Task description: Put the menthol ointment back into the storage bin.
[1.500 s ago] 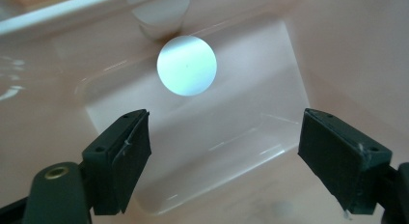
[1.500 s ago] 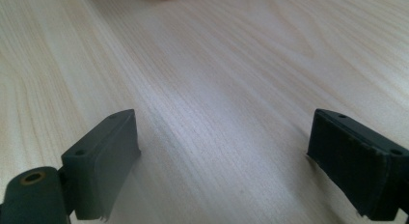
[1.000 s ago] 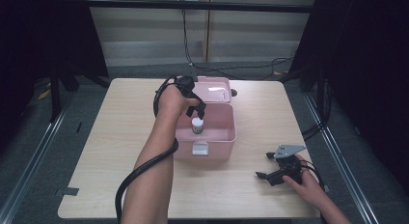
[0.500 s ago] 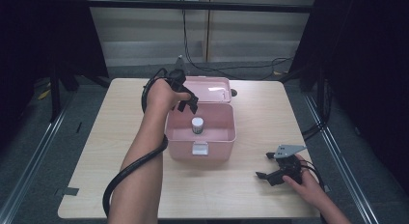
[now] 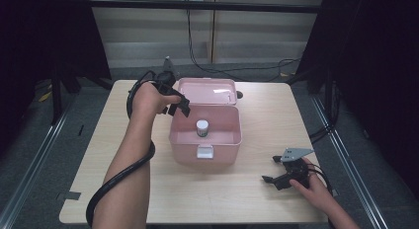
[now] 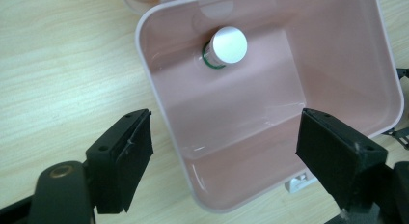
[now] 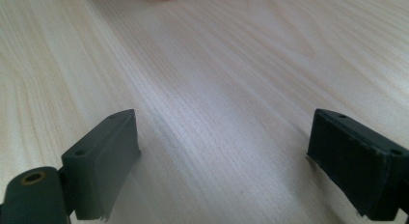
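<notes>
- Bottle (image 5: 202, 127) stands upright inside our open pink box (image 5: 223, 140), near its front wall.
- Our left gripper (image 5: 179, 106) hovers wide open, empty, above the box's left rim.
- Our right gripper (image 5: 273, 171) rests wide open, empty, on the table (image 5: 257, 199).

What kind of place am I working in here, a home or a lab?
Most likely a lab or recording bay: a bare wooden table ringed by black curtains, with cables on the floor behind. On it sits an open pink box holding a small bottle.
</notes>
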`<move>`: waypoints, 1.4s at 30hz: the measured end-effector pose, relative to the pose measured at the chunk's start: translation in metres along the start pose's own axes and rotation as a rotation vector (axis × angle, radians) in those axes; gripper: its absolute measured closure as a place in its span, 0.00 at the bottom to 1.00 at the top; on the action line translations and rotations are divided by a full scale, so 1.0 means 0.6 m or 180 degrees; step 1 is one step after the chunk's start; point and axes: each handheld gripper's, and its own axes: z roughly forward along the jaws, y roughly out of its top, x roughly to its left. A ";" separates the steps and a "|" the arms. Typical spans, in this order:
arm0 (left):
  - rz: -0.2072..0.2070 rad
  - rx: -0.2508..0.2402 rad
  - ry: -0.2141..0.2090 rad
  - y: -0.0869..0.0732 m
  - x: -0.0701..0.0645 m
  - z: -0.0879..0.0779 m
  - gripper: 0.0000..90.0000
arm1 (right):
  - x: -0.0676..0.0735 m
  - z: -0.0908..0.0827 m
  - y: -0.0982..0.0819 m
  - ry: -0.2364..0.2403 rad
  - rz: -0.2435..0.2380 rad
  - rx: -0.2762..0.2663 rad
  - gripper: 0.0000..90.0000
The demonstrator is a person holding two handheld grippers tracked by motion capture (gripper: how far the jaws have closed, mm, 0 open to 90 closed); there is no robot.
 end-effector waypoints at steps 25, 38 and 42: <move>-0.0197 -0.0015 0.0011 -0.076 0.076 -0.022 0.23 | 0.000 0.000 0.000 -0.0003 0.0006 -0.0003 0.11; -0.0056 -0.0050 -0.0074 -0.108 0.087 -0.016 0.23 | 0.000 0.000 0.000 -0.0004 0.0005 -0.0002 0.11; -0.0014 -0.0046 -0.0093 -0.120 0.087 -0.010 0.23 | 0.000 0.000 0.000 -0.0006 0.0008 -0.0009 0.11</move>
